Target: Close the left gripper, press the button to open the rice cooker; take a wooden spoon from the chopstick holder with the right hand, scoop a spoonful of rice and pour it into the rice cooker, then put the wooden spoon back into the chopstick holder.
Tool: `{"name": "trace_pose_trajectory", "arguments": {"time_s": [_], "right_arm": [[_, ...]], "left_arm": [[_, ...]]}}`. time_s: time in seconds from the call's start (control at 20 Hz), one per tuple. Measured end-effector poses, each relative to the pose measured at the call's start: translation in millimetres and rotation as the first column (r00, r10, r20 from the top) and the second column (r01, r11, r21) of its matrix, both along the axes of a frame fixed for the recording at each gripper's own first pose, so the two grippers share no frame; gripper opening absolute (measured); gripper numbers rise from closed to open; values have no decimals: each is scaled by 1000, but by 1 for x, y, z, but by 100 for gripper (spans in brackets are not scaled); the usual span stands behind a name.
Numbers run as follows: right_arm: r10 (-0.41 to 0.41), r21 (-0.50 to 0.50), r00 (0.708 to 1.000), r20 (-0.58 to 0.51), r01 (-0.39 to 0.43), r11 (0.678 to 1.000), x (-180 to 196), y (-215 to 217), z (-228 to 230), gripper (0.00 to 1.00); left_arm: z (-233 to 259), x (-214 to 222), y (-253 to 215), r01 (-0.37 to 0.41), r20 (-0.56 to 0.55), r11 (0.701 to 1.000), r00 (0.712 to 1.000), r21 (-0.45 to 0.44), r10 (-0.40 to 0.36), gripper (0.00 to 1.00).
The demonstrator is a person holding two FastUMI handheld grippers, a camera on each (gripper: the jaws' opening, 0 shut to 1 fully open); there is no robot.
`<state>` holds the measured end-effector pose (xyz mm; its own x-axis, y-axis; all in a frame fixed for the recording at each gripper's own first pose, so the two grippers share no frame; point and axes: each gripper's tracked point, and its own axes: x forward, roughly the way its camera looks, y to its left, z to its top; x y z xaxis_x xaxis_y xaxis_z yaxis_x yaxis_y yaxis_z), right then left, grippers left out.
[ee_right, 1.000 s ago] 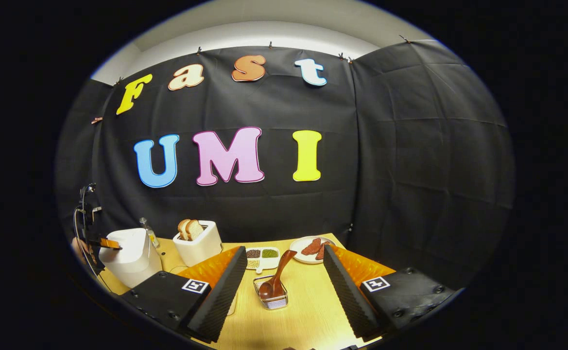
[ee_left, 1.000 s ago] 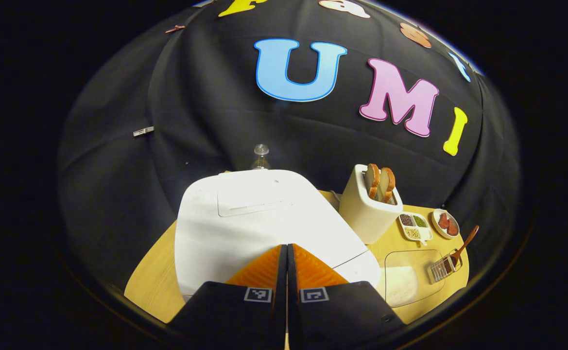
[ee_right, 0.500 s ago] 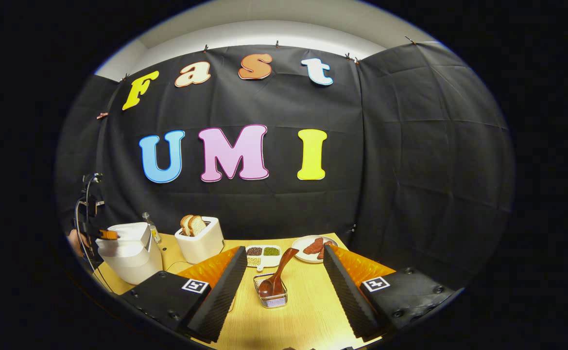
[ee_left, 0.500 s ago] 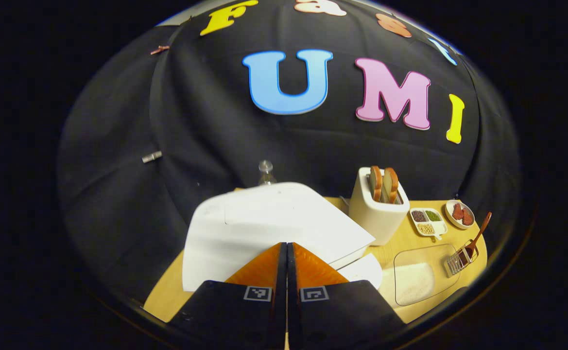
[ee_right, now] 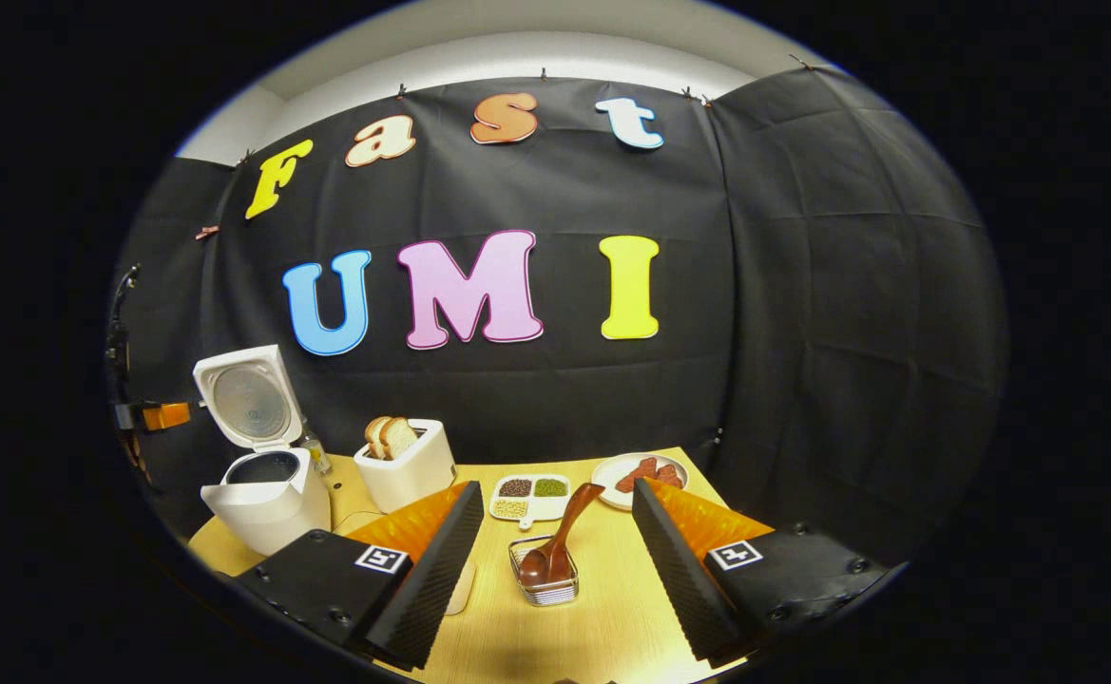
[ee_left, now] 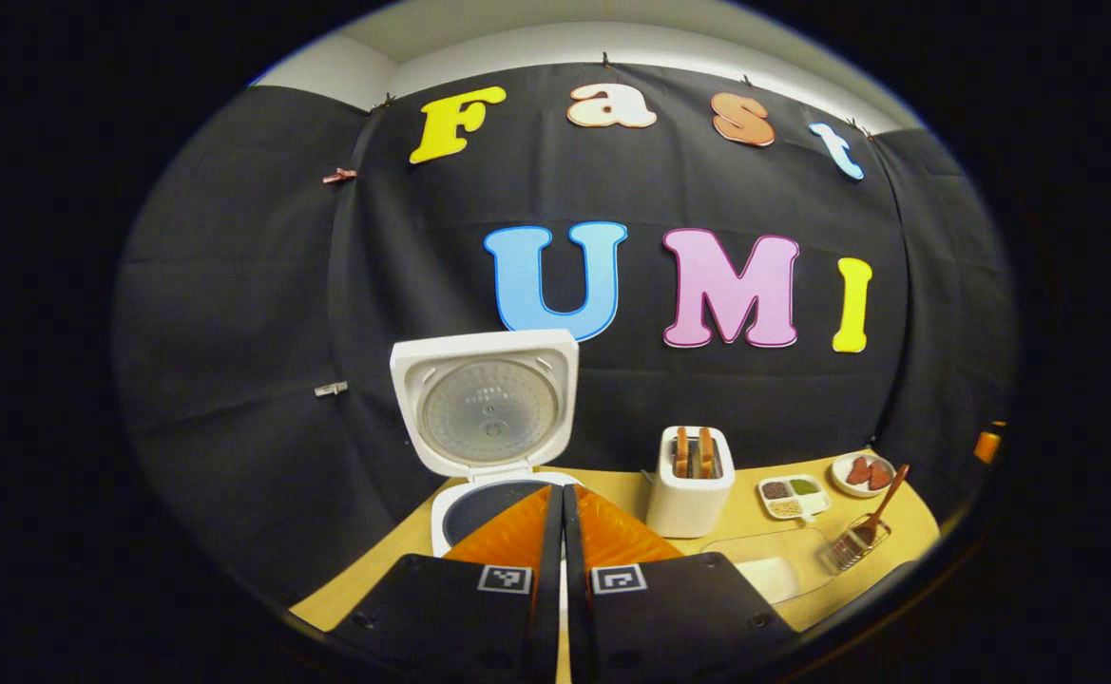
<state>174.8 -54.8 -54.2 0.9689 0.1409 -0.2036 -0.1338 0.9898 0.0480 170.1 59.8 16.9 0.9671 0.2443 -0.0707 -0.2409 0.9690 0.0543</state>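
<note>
Rice cooker (ee_left: 479, 494) stands lid-up at lower centre; left claw (ee_left: 563, 503) is closed, right claw (ee_right: 550, 518) gapes around wooden spoon (ee_right: 560, 541).

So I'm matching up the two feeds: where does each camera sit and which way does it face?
Left gripper view: rides the left gripper, shut, facing the open rice cooker and booth wall.
Right gripper view: rides the right gripper, open, facing the wooden spoon in the chopstick holder.
Shared: rice cooker, toaster, spoon, table.

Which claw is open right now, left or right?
The right claw: its fingers stand wide apart around the wooden spoon. The left claw has its fingers pressed together.
</note>
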Motion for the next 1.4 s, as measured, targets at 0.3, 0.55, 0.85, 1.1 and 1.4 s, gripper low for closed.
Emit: {"name": "trace_pose_trajectory", "arguments": {"time_s": [0.3, 0.55, 0.85, 1.1, 1.4], "right_arm": [[59, 8, 996, -66, -58, 998, 40, 5, -31, 99], [97, 26, 983, -156, -94, 995, 67, 1, -73, 99], [141, 79, 954, -266, -124, 989, 101, 2, -126, 98], [183, 103, 907, -379, -155, 983, 123, 12, -183, 99], [211, 181, 883, -420, -146, 973, 150, 25, -218, 98]], "left_arm": [[-32, -66, -19, -85, -30, 987, 996, -137, 82, 19], [-47, -98, -32, -159, -46, 967, 987, -201, 153, 29], [-75, -121, -55, -231, -92, 951, 972, -204, 216, 98], [-100, -124, -77, -250, -143, 943, 964, -221, 222, 96], [-121, -119, -94, -232, -187, 948, 963, -218, 192, 96]]}}
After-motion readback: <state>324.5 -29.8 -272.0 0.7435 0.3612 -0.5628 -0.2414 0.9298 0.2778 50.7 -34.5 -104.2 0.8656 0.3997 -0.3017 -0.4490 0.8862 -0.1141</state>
